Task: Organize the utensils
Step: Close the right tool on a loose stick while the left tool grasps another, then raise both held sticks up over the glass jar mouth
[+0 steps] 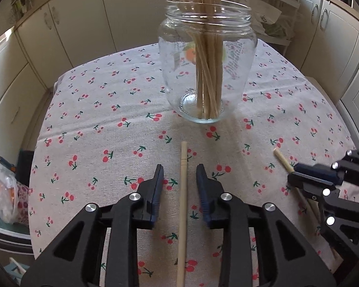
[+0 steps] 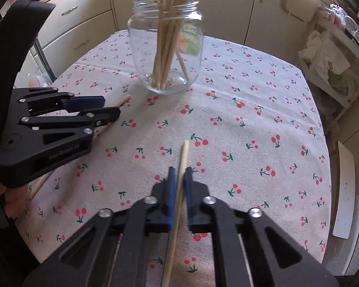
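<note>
Left gripper (image 1: 179, 174), jaws part open, straddles a chopstick (image 1: 183, 203) without touching it; right gripper (image 2: 179, 174), jaws closed, pinches another chopstick (image 2: 179, 186). Centre and close the left before lifting; the jar (image 1: 207, 62) stands beyond both tips.

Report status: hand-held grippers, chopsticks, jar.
Left hand-held gripper open, straddling a chopstick. Right hand-held gripper shut on another chopstick. Jar upright, already holds several. Path clear.
</note>
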